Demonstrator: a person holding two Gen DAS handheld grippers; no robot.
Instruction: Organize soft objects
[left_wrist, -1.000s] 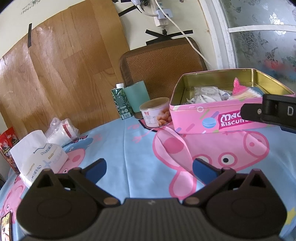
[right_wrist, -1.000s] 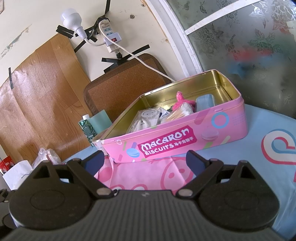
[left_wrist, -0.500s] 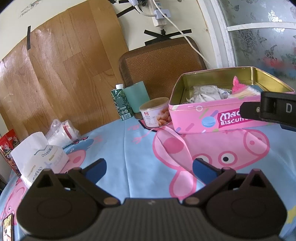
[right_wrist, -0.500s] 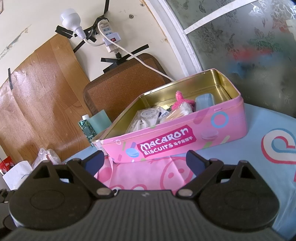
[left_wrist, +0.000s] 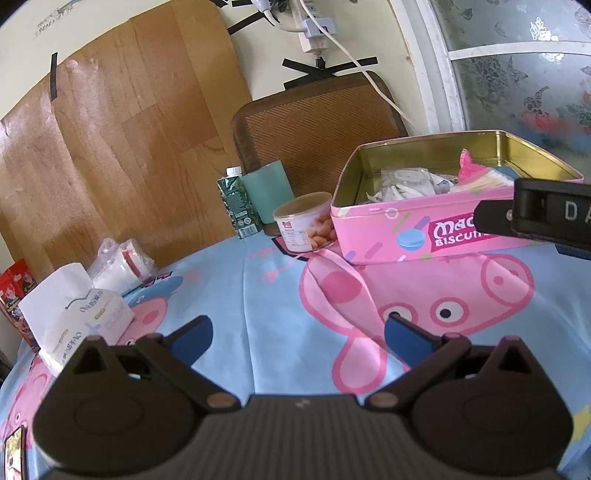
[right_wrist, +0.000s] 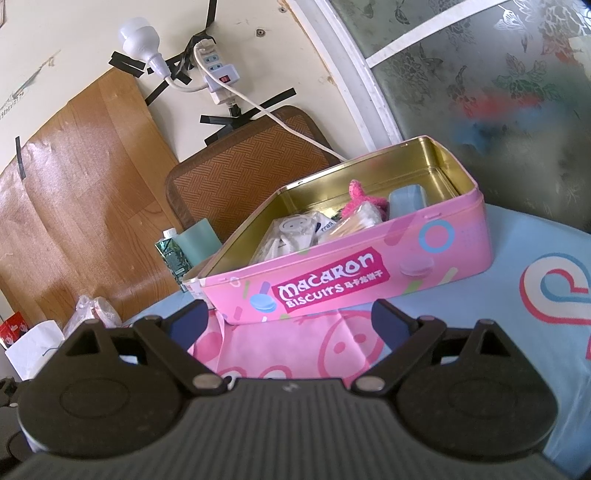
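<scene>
Both grippers hover with jaws spread and empty over the table, the right gripper (right_wrist: 290, 317) nearer the pink tin (right_wrist: 369, 273) of soft items lying ahead, the left gripper (left_wrist: 297, 332) farther back.

Barely anything changed tbh. The left gripper (left_wrist: 297, 334) tilted down a touch, so the pink macaron tin (left_wrist: 417, 236) and wall strip sit slightly lower in its view.
</scene>
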